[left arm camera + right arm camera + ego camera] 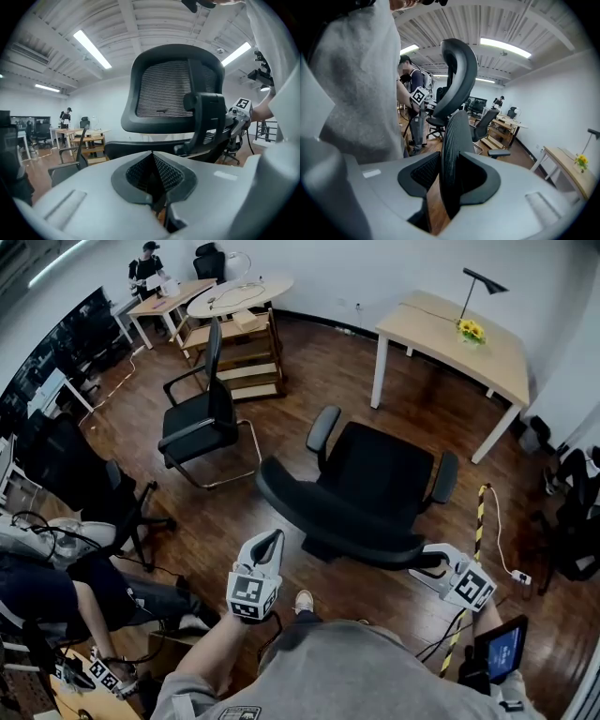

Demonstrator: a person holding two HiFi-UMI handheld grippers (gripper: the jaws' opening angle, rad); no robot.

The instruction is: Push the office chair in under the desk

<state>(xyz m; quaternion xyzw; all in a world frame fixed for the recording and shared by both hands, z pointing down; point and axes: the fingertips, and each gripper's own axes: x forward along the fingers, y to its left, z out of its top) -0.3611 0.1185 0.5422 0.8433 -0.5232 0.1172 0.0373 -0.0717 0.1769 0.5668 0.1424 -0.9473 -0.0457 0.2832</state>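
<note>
Right gripper (449,182) clamps office chair (375,474) backrest; left gripper (153,174) closed

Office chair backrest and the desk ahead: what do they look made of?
The backrest looks like dark mesh in a matte black frame, probably plastic; fine horizontal ribbing shows across the panel. The desk has a pale, wood-look top, possibly laminate, on white legs that are likely painted metal.

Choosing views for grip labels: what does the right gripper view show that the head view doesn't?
Right gripper view only: the right gripper's jaws closed on the back edge of the office chair. Head view only: the chair's seat, the floor between it and the desk, and the left gripper behind the chair. Both: chair, desk, yellow flowers.
</note>
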